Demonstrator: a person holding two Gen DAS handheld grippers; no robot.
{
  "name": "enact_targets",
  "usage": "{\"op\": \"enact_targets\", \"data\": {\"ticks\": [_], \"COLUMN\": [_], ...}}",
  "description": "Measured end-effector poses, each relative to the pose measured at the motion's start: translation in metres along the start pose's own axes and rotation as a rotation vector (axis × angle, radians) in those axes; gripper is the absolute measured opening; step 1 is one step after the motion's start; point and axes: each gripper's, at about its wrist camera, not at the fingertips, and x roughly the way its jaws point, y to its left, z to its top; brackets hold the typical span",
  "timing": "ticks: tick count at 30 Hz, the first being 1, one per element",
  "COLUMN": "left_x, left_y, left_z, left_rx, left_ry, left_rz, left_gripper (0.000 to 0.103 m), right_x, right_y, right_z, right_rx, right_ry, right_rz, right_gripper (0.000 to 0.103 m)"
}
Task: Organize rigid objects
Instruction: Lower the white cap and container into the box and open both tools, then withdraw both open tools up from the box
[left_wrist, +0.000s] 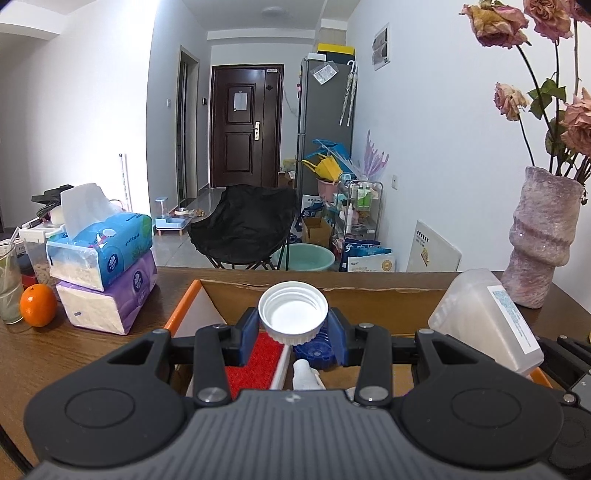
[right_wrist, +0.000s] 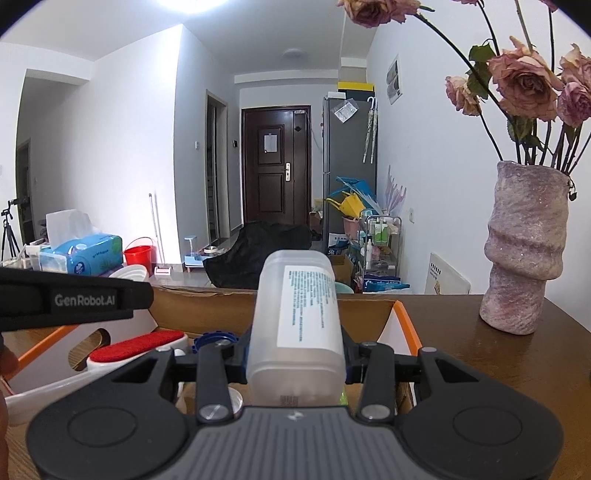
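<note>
My left gripper (left_wrist: 293, 325) is shut on a white screw cap (left_wrist: 293, 308), open side facing the camera, held above an open cardboard box (left_wrist: 332, 295) with orange flaps. In the box lie a red lint brush (left_wrist: 258, 360), a blue cap (left_wrist: 314, 345) and a small white bottle (left_wrist: 304, 374). My right gripper (right_wrist: 295, 354) is shut on a translucent plastic bottle (right_wrist: 299, 314) with a white label, held over the same box (right_wrist: 177, 306). The bottle also shows at the right in the left wrist view (left_wrist: 484, 321). The left gripper's body (right_wrist: 66, 297) shows at the left of the right wrist view.
Two stacked tissue packs (left_wrist: 103, 266), an orange (left_wrist: 38, 305) and a glass with a straw (left_wrist: 9, 284) stand on the wooden table (left_wrist: 74, 354) left of the box. A pink vase of dried roses (right_wrist: 524, 243) stands at the right. A black chair (left_wrist: 243, 225) is beyond the table.
</note>
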Motion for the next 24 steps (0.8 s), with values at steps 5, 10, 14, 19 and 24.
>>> {"op": "enact_targets", "data": {"ticks": [5, 10, 14, 19, 24], "left_x": [0.007, 0.004, 0.000, -0.007, -0.007], "left_y": [0.001, 0.003, 0.005, 0.009, 0.012], "left_z": [0.001, 0.002, 0.004, 0.008, 0.010], "left_rx": [0.005, 0.003, 0.002, -0.003, -0.009], "left_ry": [0.014, 0.003, -0.016, -0.039, -0.024], "left_rz": [0.006, 0.009, 0.036, 0.060, 0.066], "left_gripper": [0.041, 0.053, 0.088, 0.103, 0.103], "right_x": [0.005, 0.005, 0.002, -0.002, 0.002], "right_y": [0.001, 0.000, 0.000, -0.003, -0.006], "right_z": [0.000, -0.001, 0.001, 0.004, 0.003], "right_rx": [-0.006, -0.008, -0.014, -0.003, 0.007], "right_ry": [0.024, 0.042, 0.033, 0.011, 0.035], "right_rz": [-0.006, -0.031, -0.059, -0.087, -0.087], "right_gripper": [0.040, 0.040, 0.073, 0.103, 0.103]}}
